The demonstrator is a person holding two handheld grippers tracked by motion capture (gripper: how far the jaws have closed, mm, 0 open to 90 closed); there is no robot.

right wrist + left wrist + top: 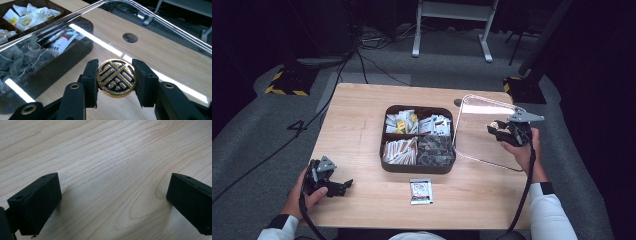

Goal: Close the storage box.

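A dark box (384,150) with four compartments of tea bags and sachets sits mid-table. To its right a clear lid (482,150) is held tilted above the table by its round gold and black knob (116,78). My right gripper (115,75) is shut on that knob, one pad on each side; it is also in the high view (498,131). Through the lid I see the box's near corner (62,60). My left gripper (343,186) rests at the front left of the table, jaws open (113,202) over bare wood with nothing between them.
A small sachet (421,191) lies on the table just in front of the box. A round cable hole (130,37) is in the tabletop behind the lid. Cables and a stand's legs (452,30) are on the floor beyond the far edge.
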